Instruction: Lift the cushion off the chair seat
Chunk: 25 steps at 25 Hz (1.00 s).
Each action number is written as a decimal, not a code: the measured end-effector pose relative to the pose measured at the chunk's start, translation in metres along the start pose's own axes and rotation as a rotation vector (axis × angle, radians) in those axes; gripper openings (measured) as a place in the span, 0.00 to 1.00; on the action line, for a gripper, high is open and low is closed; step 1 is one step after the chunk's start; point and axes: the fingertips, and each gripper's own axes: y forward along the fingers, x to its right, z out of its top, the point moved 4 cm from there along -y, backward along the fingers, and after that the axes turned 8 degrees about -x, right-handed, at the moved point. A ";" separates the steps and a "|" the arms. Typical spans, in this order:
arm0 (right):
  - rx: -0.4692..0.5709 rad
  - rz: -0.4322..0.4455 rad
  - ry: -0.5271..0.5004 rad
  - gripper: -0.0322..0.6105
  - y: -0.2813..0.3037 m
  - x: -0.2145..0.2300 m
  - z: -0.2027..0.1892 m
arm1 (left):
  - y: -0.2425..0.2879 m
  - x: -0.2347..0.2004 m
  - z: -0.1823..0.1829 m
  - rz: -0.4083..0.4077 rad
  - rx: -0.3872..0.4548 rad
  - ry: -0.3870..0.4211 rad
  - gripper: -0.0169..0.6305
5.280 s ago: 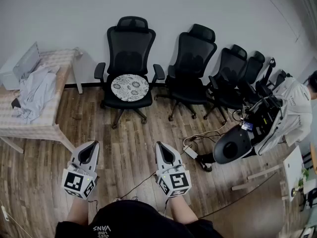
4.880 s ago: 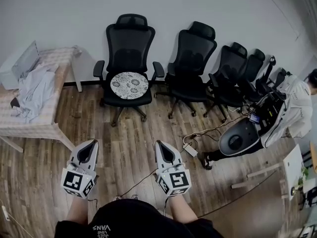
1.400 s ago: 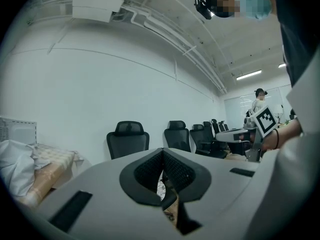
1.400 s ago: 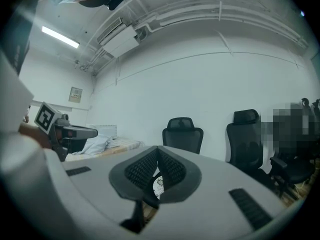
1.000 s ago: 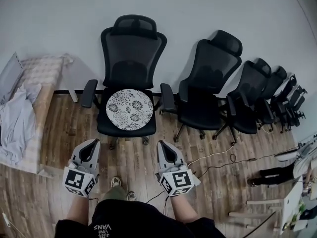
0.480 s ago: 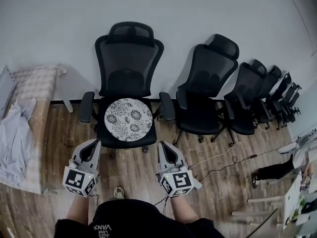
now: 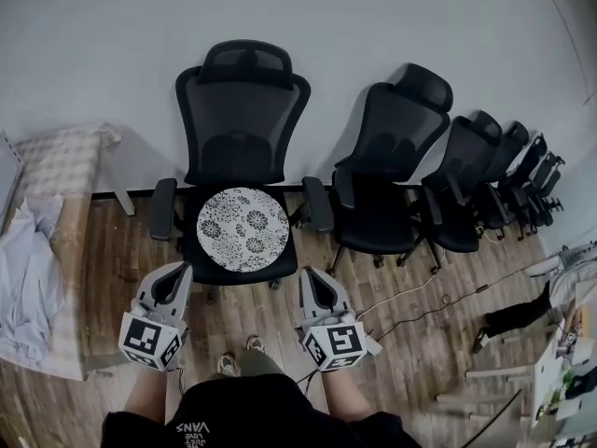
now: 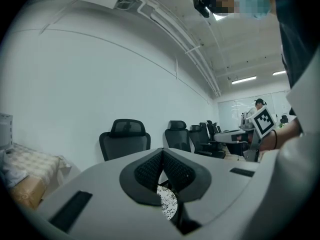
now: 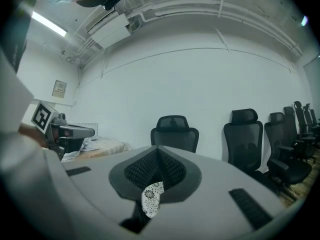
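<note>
Overhead, a plank wood floor point(image 7: 247, 314) meets a plain white wall point(image 7: 373, 17), along which a row of black mesh office chairs point(image 7: 438, 185) stands. The round cushion point(image 7: 243, 242), white with a dark floral pattern, lies flat on the seat of the nearest chair point(image 7: 242, 110), between its armrests. The left tongs point(image 7: 175, 271) and right tongs point(image 7: 311, 274) are held level just short of the seat's front edge, one toward each side, touching nothing. Both pairs of jaws are pressed together with nothing between them. At left, a bench point(image 7: 70, 166) with a patterned cover carries crumpled pale cloth point(image 7: 23, 278). Cables point(image 7: 438, 297) trail over the floor at right.
</note>
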 end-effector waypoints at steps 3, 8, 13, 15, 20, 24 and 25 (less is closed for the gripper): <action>0.004 -0.004 -0.001 0.08 0.013 0.005 0.004 | 0.008 -0.010 0.001 0.010 -0.001 -0.003 0.04; 0.005 0.009 0.001 0.08 0.037 0.023 0.008 | 0.031 -0.024 0.005 0.044 -0.005 -0.011 0.04; 0.014 0.023 0.003 0.08 0.064 0.044 0.015 | 0.057 -0.032 0.015 0.066 -0.002 -0.004 0.04; 0.016 0.027 0.005 0.08 0.074 0.054 0.018 | 0.068 -0.035 0.019 0.076 -0.001 -0.004 0.04; 0.024 0.047 0.003 0.08 0.102 0.076 0.026 | 0.095 -0.044 0.028 0.102 -0.004 -0.010 0.04; 0.024 0.062 0.002 0.08 0.125 0.094 0.030 | 0.119 -0.050 0.032 0.119 -0.003 -0.007 0.04; 0.025 0.067 0.002 0.08 0.131 0.099 0.031 | 0.125 -0.051 0.033 0.124 -0.002 -0.008 0.04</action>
